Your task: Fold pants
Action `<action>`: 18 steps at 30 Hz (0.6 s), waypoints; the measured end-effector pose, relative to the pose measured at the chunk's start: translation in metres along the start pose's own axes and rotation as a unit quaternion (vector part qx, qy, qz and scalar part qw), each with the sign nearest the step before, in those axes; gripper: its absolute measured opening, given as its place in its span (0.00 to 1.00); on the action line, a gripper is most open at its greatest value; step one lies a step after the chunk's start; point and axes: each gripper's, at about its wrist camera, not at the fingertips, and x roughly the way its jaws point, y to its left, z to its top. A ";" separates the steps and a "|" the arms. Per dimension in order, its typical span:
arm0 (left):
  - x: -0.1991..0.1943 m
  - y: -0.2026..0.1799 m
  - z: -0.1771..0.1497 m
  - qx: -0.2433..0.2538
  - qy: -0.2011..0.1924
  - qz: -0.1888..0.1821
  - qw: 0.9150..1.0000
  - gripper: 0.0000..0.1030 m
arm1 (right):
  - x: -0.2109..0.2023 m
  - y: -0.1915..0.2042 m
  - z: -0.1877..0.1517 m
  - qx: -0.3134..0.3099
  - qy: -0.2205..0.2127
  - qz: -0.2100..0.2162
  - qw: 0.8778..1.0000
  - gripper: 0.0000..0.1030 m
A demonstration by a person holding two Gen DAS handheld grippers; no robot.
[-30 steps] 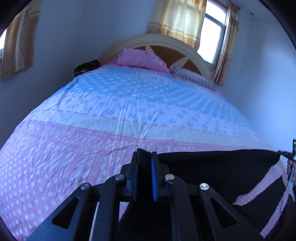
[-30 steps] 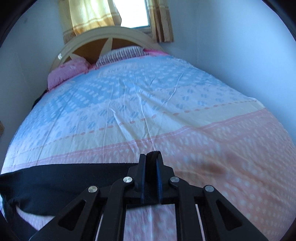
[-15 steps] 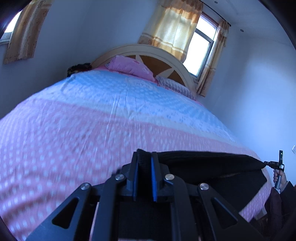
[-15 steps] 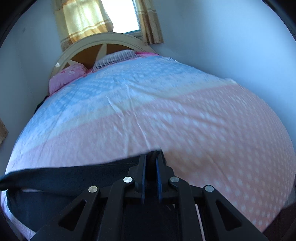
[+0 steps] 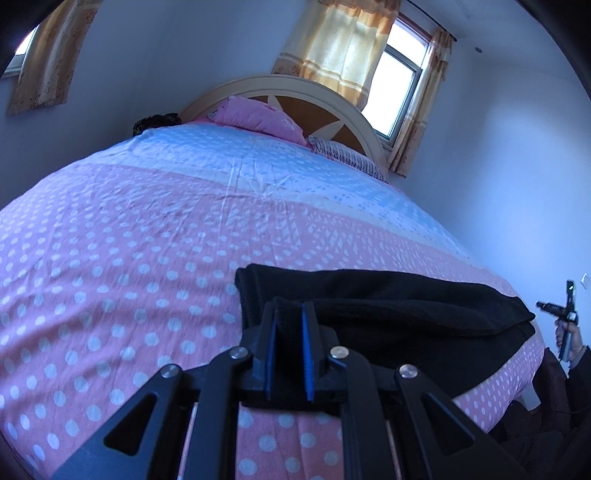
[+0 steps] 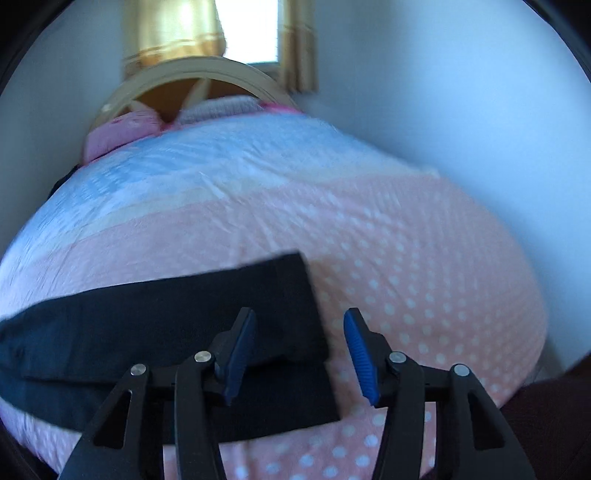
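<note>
Black pants [image 5: 388,306] lie folded lengthwise across near edge of bed [image 5: 147,229], one layer laid over other.
Left gripper [image 5: 289,325] clamps left end, pinning fold.
Right gripper [image 6: 299,332] spread wide over right end, grasping nothing.
Half second ago right was clenched on cloth; now released, fold laid down.

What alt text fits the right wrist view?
The right gripper hangs open above the edge of black pants lying folded across a pink polka-dot bedspread. The motion-blurred background shows pillows, a curved headboard and a curtained window.
</note>
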 end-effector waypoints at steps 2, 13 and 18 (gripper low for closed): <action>0.000 0.002 -0.002 0.000 0.000 0.000 1.000 0.13 | -0.021 0.031 -0.001 -0.039 -0.018 0.028 0.999 0.50; -0.001 -0.004 -0.001 0.028 -0.003 0.015 0.999 0.13 | -0.039 0.271 -0.088 -0.387 -0.006 0.133 0.912 0.50; -0.004 -0.012 0.003 0.066 -0.010 0.029 0.997 0.13 | -0.012 0.294 -0.094 -0.403 0.004 0.122 0.907 0.11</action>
